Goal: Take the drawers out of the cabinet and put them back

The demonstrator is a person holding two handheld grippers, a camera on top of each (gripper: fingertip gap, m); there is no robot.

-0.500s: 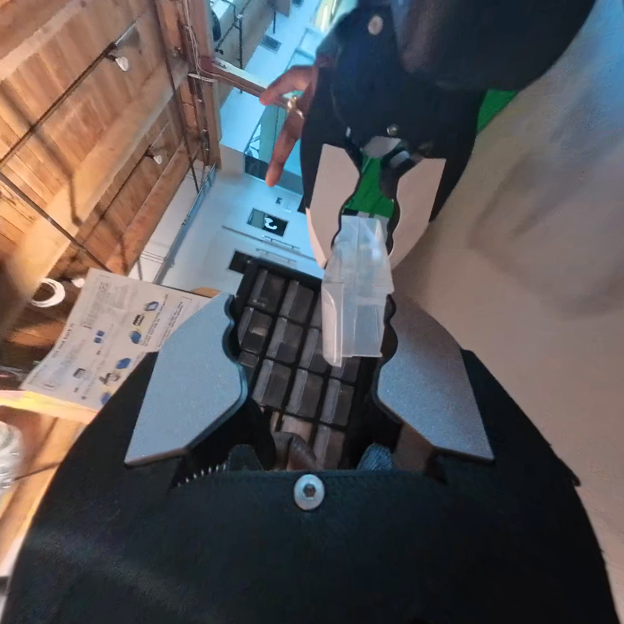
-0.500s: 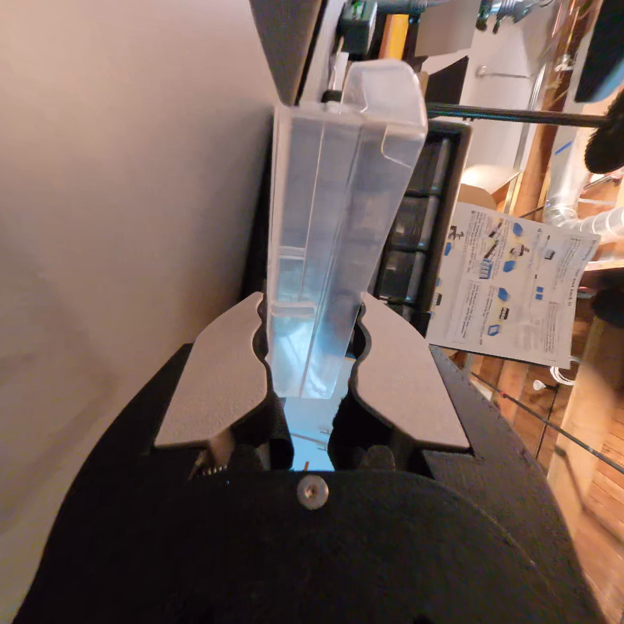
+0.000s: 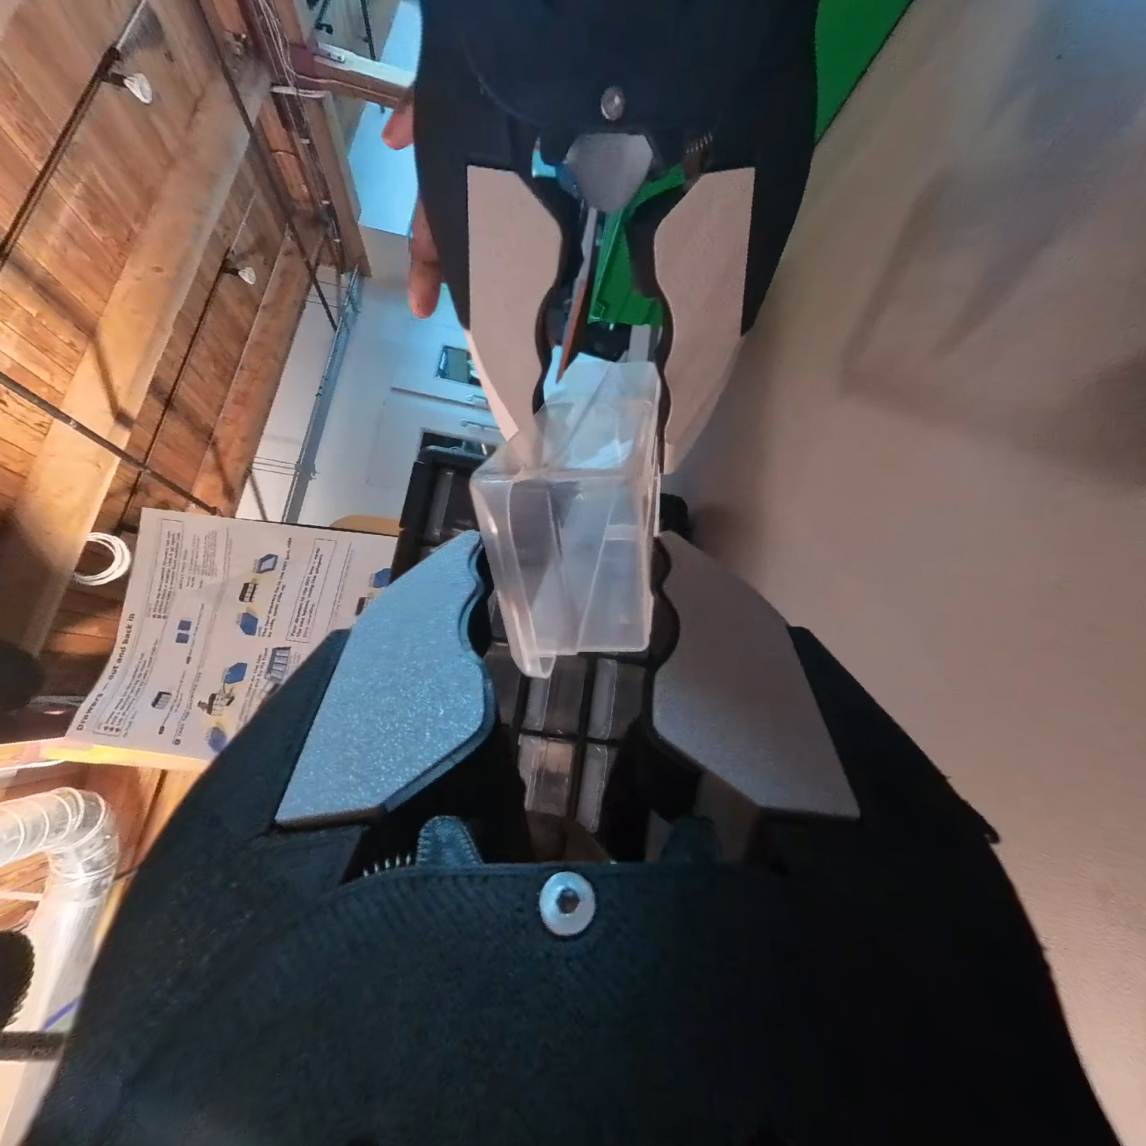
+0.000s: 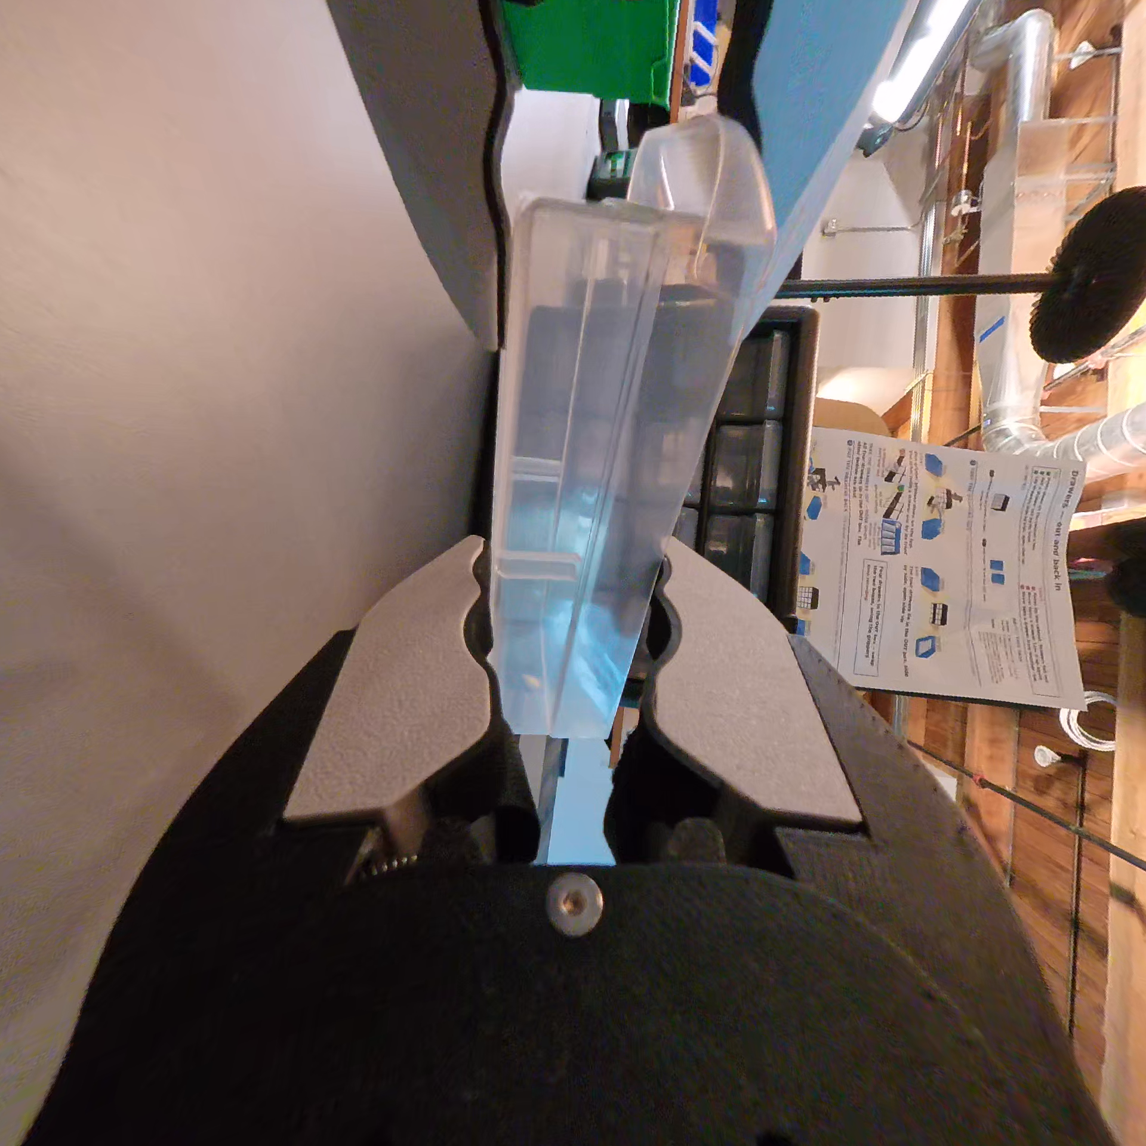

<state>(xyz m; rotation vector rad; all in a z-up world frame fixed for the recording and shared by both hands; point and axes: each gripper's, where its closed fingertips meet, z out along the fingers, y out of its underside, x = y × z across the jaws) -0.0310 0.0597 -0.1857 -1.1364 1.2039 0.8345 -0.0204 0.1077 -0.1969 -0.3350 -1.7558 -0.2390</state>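
Observation:
A clear plastic drawer (image 3: 577, 546) hangs in the air between my two grippers, which face each other. My right gripper (image 4: 570, 558) is shut on the drawer's back end (image 4: 558, 620). It shows in the left wrist view (image 3: 601, 397) at the top. My left gripper (image 3: 567, 558) has its fingers against both sides of the drawer's handle end. It shows in the right wrist view (image 4: 620, 310) at the top. The black cabinet (image 4: 800, 434) with several dark drawers stands behind; it also shows in the left wrist view (image 3: 428, 496).
A printed instruction sheet (image 3: 235, 632) hangs beside the cabinet; it also shows in the right wrist view (image 4: 942, 570). A pale flat surface (image 3: 930, 558) lies alongside the grippers. A person's hand (image 3: 425, 273) is on the right gripper. A green bin (image 4: 589, 49) is behind.
My left gripper has moved up to the drawer and narrowed its fingers onto the handle end. My right gripper still holds the back end.

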